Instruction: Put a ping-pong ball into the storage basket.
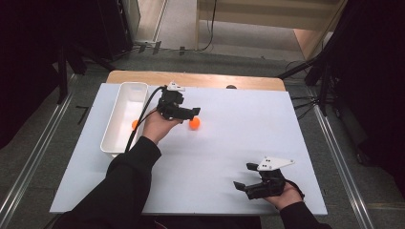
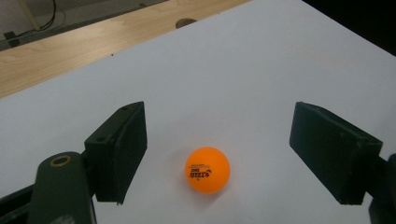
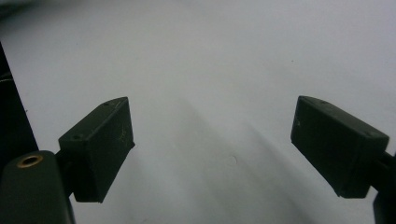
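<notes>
White table [image 1: 229, 157], ball [image 2: 207, 170] between open jaws

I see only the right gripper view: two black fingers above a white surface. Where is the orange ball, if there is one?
Observer: An orange ball lies on the white sheet, far from you, just in front of the left gripper.
Operator: Is it gripped?
Observer: No. In the left gripper view the fingers stand wide apart, with the ball between them, untouched.
Operator: Where would it go?
Observer: A white tray stands at the sheet's left edge, beside the left hand.
</notes>
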A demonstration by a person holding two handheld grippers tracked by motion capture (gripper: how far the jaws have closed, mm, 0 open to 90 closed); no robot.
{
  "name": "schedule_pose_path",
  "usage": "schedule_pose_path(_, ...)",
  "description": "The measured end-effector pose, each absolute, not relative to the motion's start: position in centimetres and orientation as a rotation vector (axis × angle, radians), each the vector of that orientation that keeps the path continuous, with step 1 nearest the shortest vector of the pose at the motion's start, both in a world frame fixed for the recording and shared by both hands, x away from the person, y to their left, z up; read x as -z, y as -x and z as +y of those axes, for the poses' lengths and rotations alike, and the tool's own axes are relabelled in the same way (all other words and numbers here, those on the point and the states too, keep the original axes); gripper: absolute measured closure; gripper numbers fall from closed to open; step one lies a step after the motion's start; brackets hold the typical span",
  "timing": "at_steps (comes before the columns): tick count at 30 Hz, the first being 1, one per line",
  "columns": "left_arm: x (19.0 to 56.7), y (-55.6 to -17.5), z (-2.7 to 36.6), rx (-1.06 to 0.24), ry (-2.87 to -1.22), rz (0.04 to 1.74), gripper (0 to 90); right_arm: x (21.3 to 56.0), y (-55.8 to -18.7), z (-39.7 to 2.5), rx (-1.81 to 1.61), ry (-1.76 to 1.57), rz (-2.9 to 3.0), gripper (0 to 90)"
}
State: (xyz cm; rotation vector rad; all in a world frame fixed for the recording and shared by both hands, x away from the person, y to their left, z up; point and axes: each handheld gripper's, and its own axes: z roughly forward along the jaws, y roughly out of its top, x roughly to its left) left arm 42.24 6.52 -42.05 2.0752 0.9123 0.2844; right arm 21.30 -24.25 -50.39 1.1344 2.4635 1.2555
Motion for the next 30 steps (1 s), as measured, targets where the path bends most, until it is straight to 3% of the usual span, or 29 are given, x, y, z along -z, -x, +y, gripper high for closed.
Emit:
schedule_pose_path(21, 43.4, -43.6, 4.0, -0.242, -2.062, 0.922, 19.2, 50.4, -21.3, -24.3, -1.262, -1.136, 2.465, 11.7)
schedule_pose_path(26, 43.7, -43.9, 4.0, -0.247, -2.059, 0.906, 1.6, 50.4, -21.3, -24.3, -1.266, -1.140, 2.463, 11.7)
schedule_pose_path(30, 44.1, -44.0, 3.9, -0.237, -2.074, 0.909, 0.2, 50.3, -21.3, -24.3, -1.263, -1.139, 2.466, 11.7)
